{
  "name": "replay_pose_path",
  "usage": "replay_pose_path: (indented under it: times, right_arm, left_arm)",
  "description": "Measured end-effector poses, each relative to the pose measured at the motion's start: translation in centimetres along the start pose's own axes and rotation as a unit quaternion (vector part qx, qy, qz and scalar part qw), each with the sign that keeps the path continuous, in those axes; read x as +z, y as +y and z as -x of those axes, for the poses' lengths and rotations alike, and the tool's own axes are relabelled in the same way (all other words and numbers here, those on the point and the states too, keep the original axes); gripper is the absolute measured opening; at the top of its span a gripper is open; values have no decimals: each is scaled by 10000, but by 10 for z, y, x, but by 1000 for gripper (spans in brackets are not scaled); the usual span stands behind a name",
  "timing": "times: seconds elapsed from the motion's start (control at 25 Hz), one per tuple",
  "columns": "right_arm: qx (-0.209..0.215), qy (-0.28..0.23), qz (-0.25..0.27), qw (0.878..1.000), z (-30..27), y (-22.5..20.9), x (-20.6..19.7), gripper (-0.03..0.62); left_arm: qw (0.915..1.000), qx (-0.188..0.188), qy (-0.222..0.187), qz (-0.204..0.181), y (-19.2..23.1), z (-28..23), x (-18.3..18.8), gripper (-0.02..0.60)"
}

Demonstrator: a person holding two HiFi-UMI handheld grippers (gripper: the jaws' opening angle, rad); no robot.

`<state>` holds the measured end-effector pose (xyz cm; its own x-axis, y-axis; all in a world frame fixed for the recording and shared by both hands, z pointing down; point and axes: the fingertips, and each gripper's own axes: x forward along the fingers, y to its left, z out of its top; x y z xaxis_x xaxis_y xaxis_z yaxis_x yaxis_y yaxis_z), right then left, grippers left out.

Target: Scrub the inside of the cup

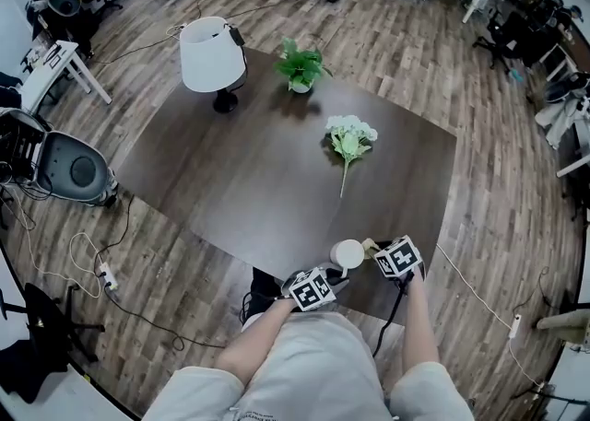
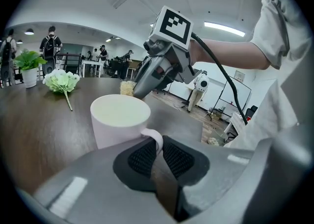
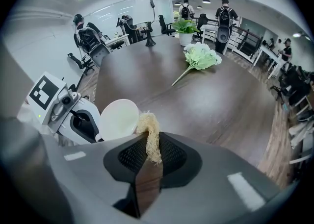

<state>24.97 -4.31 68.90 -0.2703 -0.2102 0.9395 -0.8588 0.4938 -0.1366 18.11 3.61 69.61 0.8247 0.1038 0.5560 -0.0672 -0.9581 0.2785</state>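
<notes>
Both clenched: left claw [image 2: 158, 145] on cup [image 2: 120, 120] handle, right claw [image 3: 148, 145] on scrubber [image 3: 148, 124].

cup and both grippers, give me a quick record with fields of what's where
cup: white, at the near edge of the table
left gripper: fingers shut on the cup's handle
right gripper: fingers shut on a pale fibrous scrubber
scrubber position: at the cup's rim, not clearly inside
</notes>
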Motion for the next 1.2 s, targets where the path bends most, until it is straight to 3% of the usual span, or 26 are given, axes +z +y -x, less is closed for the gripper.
replay_pose_path:
  times: [1.2]
  right_arm:
    - [330,424,408,9977,-18,8,66,84]
  left_arm:
    - [9988,-469,-56,-157,-2,7,6,45]
